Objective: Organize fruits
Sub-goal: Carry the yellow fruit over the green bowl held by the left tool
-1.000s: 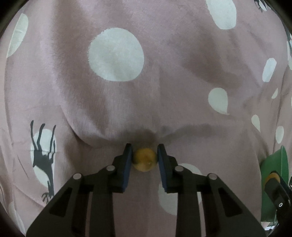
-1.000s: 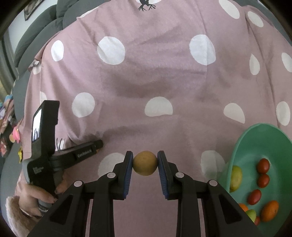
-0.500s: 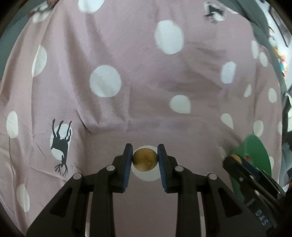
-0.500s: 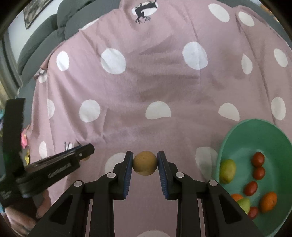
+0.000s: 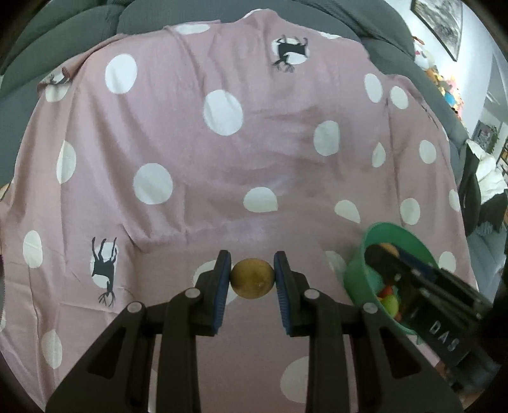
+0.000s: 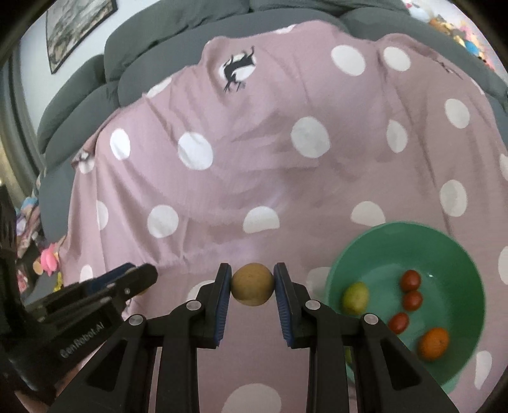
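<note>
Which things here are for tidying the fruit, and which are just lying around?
For the job:
- left claw and its brown fruit
- right claw and its brown fruit
- green bowl with fruit already inside

Just lying about:
- spotted cloth
- grey sofa
- wall picture
- toys

Bowl (image 5: pixel 355 279) contents part-hidden behind right tool (image 5: pixel 385 254)
</note>
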The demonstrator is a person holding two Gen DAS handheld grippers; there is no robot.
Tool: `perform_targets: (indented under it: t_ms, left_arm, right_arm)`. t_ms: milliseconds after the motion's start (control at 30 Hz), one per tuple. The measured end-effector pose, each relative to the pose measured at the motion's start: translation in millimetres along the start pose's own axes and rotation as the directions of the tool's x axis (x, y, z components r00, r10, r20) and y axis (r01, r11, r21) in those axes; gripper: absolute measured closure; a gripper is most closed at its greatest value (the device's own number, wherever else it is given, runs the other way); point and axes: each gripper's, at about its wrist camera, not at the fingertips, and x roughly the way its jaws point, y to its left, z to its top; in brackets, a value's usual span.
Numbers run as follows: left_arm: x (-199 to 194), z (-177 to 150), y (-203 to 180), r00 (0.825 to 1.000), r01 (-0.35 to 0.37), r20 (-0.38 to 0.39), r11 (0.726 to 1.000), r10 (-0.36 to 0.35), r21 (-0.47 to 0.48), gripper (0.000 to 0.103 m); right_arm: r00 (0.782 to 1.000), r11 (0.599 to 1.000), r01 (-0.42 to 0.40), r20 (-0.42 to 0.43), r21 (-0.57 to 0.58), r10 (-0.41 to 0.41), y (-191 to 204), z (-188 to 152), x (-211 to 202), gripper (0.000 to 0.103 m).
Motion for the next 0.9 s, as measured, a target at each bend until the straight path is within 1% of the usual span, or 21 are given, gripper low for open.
perform_targets:
  t_ms: [133, 267, 300, 433, 467, 600, 667, 767, 833, 900]
  left_arm:
    - [-8, -3, -17, 1.0, 0.026, 0.015, 0.999, -0.026, 0.041, 0.075]
    - [-16, -8, -40, 0.999, 0.011, 0.05, 0.996, -0.016, 0.09, 0.075]
    - [-15, -9, -49, 0.998, 0.016, 0.056, 0.994, -0.022, 0.107, 0.075]
    - [-8, -13, -73, 0.995, 0.083, 0.045, 0.987, -0.09, 0.141, 0.075]
    - [-6, -14, -78, 0.994, 0.089, 0.041, 0.985, -0.096, 0.149, 0.075]
    - [3, -16, -102, 0.995, 0.086, 0.034, 0.978, -0.094, 0.189, 0.075]
    - [9, -17, -111, 0.994, 0.099, 0.018, 0.975, -0.105, 0.2, 0.075]
    - [16, -19, -123, 0.994, 0.105, 0.003, 0.971, -0.108, 0.215, 0.075]
    - [20, -21, -132, 0.995, 0.094, 0.005, 0.967, -0.098, 0.237, 0.075]
    - [24, -23, -140, 0.995, 0.1, -0.007, 0.964, -0.102, 0.247, 0.075]
  right_arm:
    - [0.999, 1.0, 0.017, 0.035, 0.021, -0.018, -11, 3, -15, 0.074]
    - [0.996, 0.998, 0.052, 0.064, 0.042, -0.054, -24, 6, -27, 0.074]
    - [0.995, 0.997, 0.061, 0.07, 0.053, -0.065, -29, 7, -30, 0.074]
    - [0.99, 0.991, 0.101, 0.09, 0.085, -0.108, -47, 9, -38, 0.074]
    - [0.989, 0.99, 0.108, 0.093, 0.09, -0.117, -50, 10, -40, 0.074]
    - [0.979, 0.979, 0.16, 0.106, 0.127, -0.174, -71, 10, -50, 0.074]
    - [0.977, 0.975, 0.169, 0.106, 0.146, -0.186, -80, 10, -52, 0.074]
    - [0.974, 0.966, 0.184, 0.098, 0.181, -0.204, -95, 8, -54, 0.074]
    - [0.967, 0.956, 0.219, 0.086, 0.195, -0.239, -103, 8, -54, 0.074]
    - [0.962, 0.948, 0.241, 0.079, 0.21, -0.262, -111, 7, -54, 0.074]
